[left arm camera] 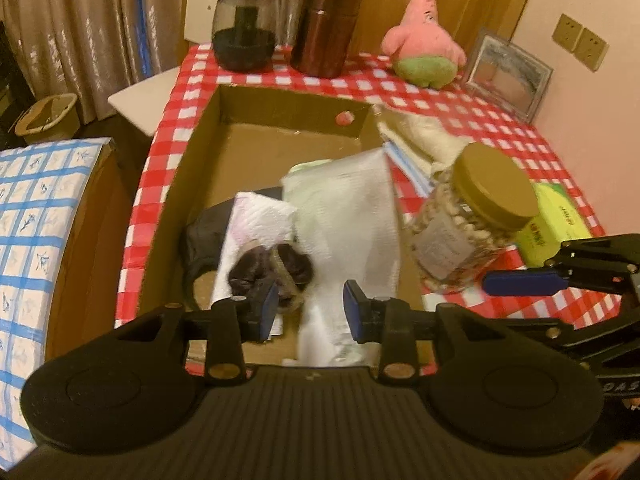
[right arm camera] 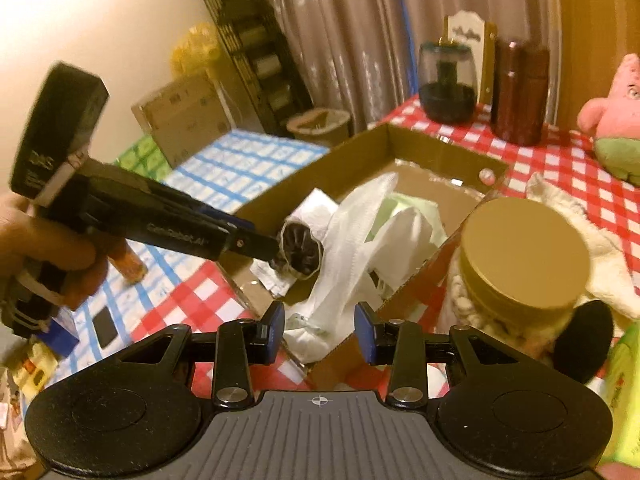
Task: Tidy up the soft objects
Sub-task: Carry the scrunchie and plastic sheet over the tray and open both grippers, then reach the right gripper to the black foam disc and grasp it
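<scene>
We judge the white plastic bag (left arm camera: 348, 216) light, limp and slippery; it lies in the cardboard box (left arm camera: 200, 152) on the checkered surface (left arm camera: 500, 128), draped over the near wall, beside a dark rolled cloth (left arm camera: 272, 270). A bunched fold would be the best place to pinch. Our left claw (left arm camera: 310, 310) and right claw (right arm camera: 320, 330) hang tilted downward over the box, both partly open, holding nothing.
</scene>
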`<state>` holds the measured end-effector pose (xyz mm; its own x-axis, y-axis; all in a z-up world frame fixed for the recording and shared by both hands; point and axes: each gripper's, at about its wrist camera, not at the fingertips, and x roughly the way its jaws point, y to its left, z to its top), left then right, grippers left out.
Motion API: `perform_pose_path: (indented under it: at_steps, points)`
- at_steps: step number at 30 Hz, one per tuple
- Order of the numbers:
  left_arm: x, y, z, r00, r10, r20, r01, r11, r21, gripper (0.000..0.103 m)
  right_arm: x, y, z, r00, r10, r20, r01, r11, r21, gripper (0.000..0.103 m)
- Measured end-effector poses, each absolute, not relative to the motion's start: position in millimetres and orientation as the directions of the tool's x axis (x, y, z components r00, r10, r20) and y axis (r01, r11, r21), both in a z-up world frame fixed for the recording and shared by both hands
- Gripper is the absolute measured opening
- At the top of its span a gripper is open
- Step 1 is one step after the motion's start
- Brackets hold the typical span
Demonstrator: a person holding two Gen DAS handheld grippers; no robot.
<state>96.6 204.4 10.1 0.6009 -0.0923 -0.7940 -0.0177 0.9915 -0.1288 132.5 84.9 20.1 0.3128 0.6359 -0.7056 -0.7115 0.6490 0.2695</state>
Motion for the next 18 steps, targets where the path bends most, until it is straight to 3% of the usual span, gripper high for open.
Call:
perform_pose_path:
  at_steps: [10,18]
  points:
    - [87,165,25,0.628,-0.133,-0.767,0.051,0.99,-0.13,0.041,96,13,54,0.462,0.681,-0.569,-0.699,0.674,0.239,0.041]
    - [94,139,29,0.626,-0.155,-0.764,0.105,0.988,-0.115,0.054,92,-48,53,0.592,0.542,-0.596,-0.554,0.811,0.188,0.044]
